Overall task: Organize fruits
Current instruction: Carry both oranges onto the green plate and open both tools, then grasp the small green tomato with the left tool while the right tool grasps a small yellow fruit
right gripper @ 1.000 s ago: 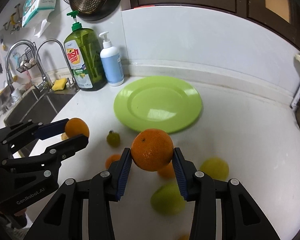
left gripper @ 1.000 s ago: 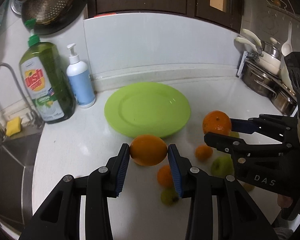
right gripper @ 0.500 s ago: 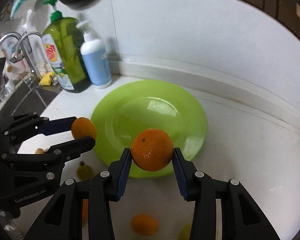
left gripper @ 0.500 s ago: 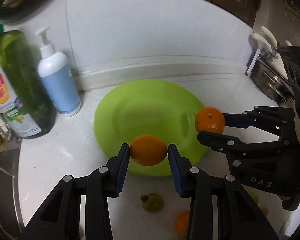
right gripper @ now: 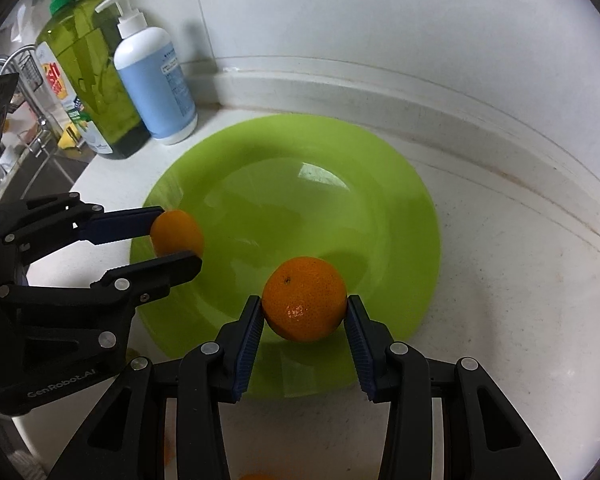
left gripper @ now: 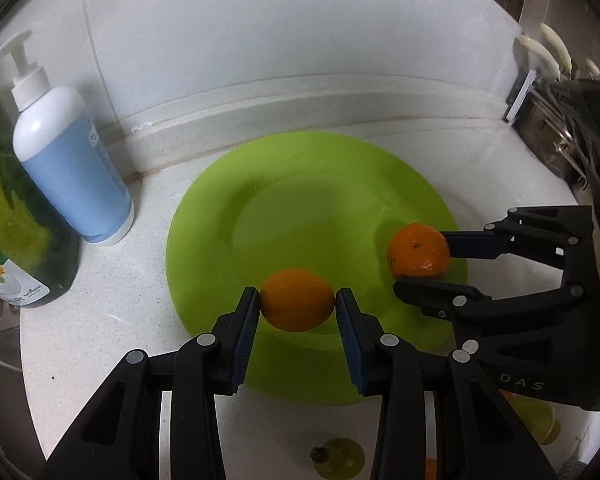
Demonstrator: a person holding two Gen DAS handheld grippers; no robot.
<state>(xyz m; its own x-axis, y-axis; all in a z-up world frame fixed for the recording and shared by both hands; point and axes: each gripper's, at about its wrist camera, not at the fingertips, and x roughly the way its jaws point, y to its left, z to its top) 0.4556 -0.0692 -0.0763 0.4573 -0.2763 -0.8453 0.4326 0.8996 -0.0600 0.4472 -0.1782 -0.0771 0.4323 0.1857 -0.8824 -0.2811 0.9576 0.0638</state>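
A round lime-green plate [left gripper: 284, 184] [right gripper: 260, 160] lies on the white counter against the back wall. My left gripper [left gripper: 297, 300] is shut on a smooth orange [left gripper: 297, 299] over the plate's near rim. It also shows at the left of the right wrist view, as left gripper [right gripper: 178, 236] with its orange [right gripper: 176, 232]. My right gripper [right gripper: 304, 308] is shut on a dimpled orange [right gripper: 304, 298] above the plate's near right part. In the left wrist view the right gripper [left gripper: 420, 258] holds that orange [left gripper: 418, 250] over the plate's right rim.
A white-and-blue pump bottle [left gripper: 68, 160] [right gripper: 154, 84] and a green dish-soap bottle [right gripper: 80, 76] stand left of the plate. A sink and tap lie further left. A small green fruit [left gripper: 338, 458] and another yellow-green fruit [left gripper: 540, 420] rest on the counter near me. A dish rack [left gripper: 548, 120] stands at the right.
Both grippers have moved forward and down with their oranges, from above the loose fruit on the counter to over the green plate. The grips look unchanged.
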